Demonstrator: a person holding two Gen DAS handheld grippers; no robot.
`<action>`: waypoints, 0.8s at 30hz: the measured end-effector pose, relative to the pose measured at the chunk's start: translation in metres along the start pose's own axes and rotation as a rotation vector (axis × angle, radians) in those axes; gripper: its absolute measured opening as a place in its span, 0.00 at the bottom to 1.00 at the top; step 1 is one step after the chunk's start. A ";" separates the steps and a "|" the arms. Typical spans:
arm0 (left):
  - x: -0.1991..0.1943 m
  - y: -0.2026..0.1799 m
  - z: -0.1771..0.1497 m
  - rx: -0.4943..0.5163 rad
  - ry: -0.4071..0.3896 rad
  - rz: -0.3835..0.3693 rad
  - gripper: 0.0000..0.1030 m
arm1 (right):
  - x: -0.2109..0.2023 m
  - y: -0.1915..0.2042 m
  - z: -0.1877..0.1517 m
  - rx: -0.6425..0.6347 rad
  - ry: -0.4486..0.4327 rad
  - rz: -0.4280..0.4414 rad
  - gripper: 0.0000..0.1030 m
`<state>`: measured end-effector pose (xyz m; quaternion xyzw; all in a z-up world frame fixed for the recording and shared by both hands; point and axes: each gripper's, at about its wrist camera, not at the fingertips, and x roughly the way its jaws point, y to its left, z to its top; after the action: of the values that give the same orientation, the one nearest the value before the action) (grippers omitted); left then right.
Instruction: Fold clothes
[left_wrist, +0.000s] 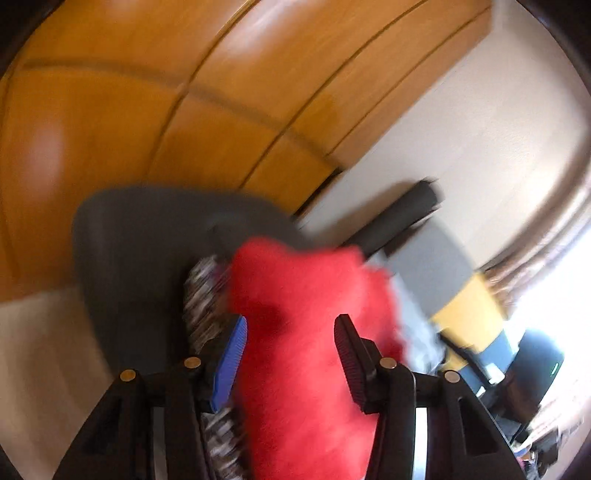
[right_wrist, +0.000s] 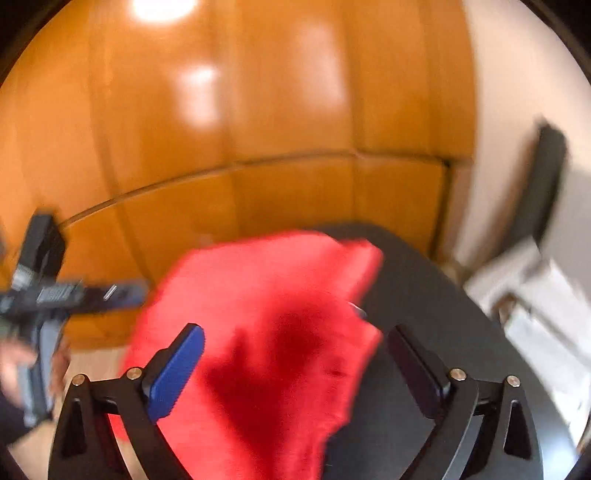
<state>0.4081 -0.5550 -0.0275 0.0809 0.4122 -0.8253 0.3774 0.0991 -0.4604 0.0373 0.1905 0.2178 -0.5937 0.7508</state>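
Between the wide-apart fingers of each hand-held gripper, left (left_wrist: 290, 354) and right (right_wrist: 295, 365), the red cloth (left_wrist: 306, 314) runs forward, gripped by neither.

Red fuzzy cloth (left_wrist: 303, 332) (right_wrist: 266, 332): crumpled, motion-blurred, edges ragged, lying over dark round surface; black-and-white patterned fabric (left_wrist: 203, 295) just beside it.

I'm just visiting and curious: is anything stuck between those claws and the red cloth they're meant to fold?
Nothing visible is. The red cloth already lies in the gap of the open left claw, and likewise in the wide-open right claw. A black-and-white patterned fabric sits just beside the left claw's blue finger, not in the way.
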 end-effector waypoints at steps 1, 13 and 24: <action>0.008 -0.011 0.005 0.033 0.009 -0.018 0.50 | -0.003 0.015 0.002 -0.060 -0.007 0.046 0.93; 0.126 -0.030 0.033 0.110 0.232 0.053 0.02 | 0.108 -0.014 -0.037 0.202 0.219 0.031 0.91; 0.120 -0.031 0.040 0.136 0.169 0.172 0.16 | 0.081 0.024 -0.036 0.100 0.179 -0.114 0.94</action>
<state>0.3093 -0.6402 -0.0354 0.2105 0.3770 -0.8062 0.4045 0.1355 -0.5008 -0.0363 0.2674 0.2644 -0.6262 0.6830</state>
